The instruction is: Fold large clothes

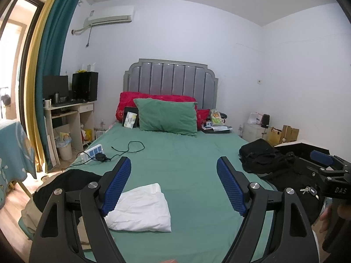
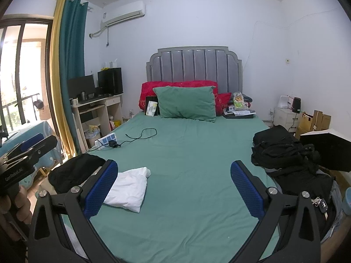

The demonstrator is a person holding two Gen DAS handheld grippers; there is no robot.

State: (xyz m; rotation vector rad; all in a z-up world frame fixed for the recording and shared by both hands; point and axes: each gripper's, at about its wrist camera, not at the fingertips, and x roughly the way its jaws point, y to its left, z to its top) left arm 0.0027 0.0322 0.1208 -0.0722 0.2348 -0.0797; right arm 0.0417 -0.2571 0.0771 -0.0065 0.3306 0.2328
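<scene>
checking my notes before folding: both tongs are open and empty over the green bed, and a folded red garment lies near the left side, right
Not quite: the folded garment is white, not red, as the left wrist view shows. The rest holds: the left tongs and right tongs are open and empty over the green bed, and the garment lies near the left side.

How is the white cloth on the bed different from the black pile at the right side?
The white cloth is folded into a flat, neat packet; the black pile is heaped and crumpled. The white cloth is smaller and lies near the bed's left edge; the black pile spreads along the right edge. Both rest on the green sheet.
</scene>
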